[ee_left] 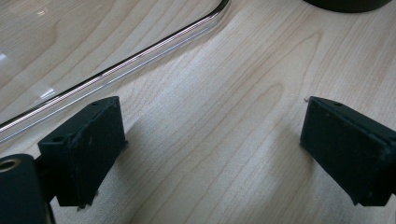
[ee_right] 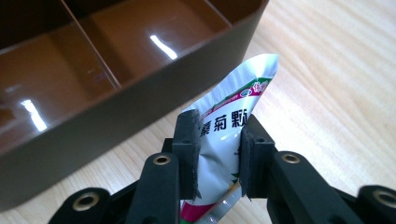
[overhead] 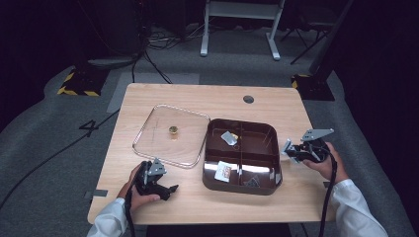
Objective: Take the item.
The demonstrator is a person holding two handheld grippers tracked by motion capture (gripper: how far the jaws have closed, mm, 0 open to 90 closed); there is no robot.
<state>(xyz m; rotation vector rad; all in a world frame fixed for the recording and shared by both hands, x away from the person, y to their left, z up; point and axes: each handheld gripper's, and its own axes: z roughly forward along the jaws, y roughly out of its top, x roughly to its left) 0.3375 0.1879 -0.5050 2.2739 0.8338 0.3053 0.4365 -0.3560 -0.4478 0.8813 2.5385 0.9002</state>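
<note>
High view: a pale wood surface fills the middle of the frame. A brown box with four parts sits right of the middle. A small white packet lies in its lower left part, and a crumpled bit in an upper part. A clear flat lid with round corners lies just left of the box, with a tiny gold thing seen at its middle. The left gripper is low on the surface, at the lower left, near the lid's edge. The right gripper is at the right, just beside the box, and holds a shiny pouch.

Left gripper view: the black jaws stand wide apart with bare wood between them. The lid's shiny rim runs across the upper left.

Right gripper view: the jaws pinch the pouch tight. It is silver and smooth, with green, red and dark letters, and sticks up past the jaws. The box's glossy brown wall is just behind it, at the upper left.
</note>
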